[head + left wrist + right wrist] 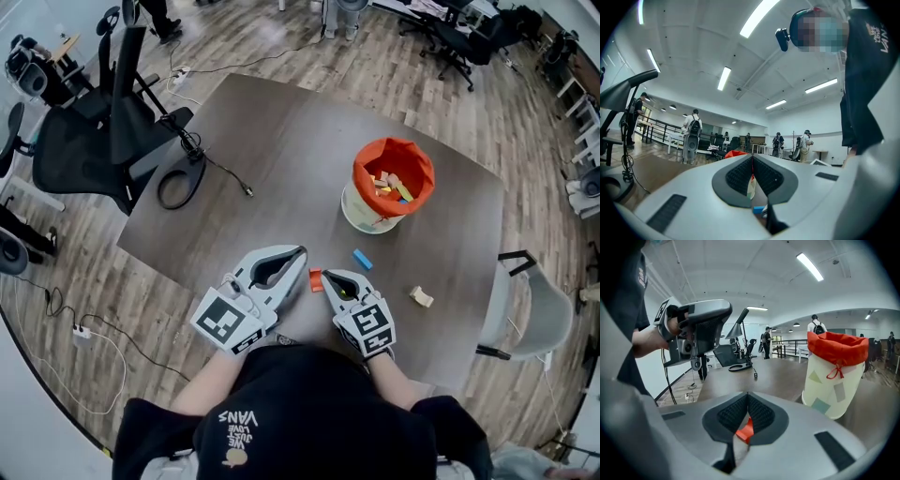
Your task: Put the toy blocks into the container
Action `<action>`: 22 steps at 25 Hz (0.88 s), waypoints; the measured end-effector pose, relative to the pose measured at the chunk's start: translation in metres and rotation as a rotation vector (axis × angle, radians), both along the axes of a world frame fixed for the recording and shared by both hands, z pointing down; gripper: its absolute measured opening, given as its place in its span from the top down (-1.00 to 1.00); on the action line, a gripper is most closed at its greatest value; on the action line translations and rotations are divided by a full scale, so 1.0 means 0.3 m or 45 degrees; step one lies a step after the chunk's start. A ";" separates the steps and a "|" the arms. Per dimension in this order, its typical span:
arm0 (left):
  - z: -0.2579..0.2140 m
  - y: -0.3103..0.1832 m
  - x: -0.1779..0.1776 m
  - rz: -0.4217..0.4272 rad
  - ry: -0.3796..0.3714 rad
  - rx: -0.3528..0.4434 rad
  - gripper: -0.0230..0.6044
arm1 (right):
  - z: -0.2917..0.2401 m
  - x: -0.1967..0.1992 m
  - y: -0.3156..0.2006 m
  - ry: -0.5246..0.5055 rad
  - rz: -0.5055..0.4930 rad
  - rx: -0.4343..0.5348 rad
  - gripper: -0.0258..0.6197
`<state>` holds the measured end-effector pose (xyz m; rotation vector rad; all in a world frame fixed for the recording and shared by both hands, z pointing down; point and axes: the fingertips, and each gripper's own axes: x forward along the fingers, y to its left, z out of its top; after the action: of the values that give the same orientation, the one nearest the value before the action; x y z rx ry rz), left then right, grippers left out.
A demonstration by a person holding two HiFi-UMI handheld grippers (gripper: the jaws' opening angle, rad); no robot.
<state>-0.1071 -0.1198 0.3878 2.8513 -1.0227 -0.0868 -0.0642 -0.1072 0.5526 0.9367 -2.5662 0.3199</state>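
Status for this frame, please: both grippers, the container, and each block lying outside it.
left gripper: shut, empty.
right gripper: shut, nothing gripped.
container: upright, open at the top, blocks inside.
orange block: loose on the table, between the two gripper tips.
blue block: loose, outside the container.
wooden block: loose, outside the container.

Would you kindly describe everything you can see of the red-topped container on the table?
The container is a round cream bucket with pale coloured shape patches on its wall. A red fabric collar with a tied drawstring tops it. It stands upright and open on the dark table, with several toy blocks inside.
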 end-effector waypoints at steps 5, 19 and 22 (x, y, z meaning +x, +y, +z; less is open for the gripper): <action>0.008 0.004 -0.002 -0.009 -0.002 -0.010 0.89 | 0.089 -0.008 0.025 0.037 -0.033 -0.085 0.86; 0.024 0.008 -0.002 -0.019 -0.002 -0.027 0.89 | 0.241 -0.010 0.076 0.135 -0.112 -0.208 0.86; 0.023 0.010 -0.003 -0.022 -0.002 -0.028 0.89 | 0.255 -0.017 0.084 0.185 -0.146 -0.203 0.86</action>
<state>-0.1080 -0.1168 0.3948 2.8234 -1.0422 -0.0742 -0.0692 -0.0820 0.6292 0.7254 -2.4096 0.4014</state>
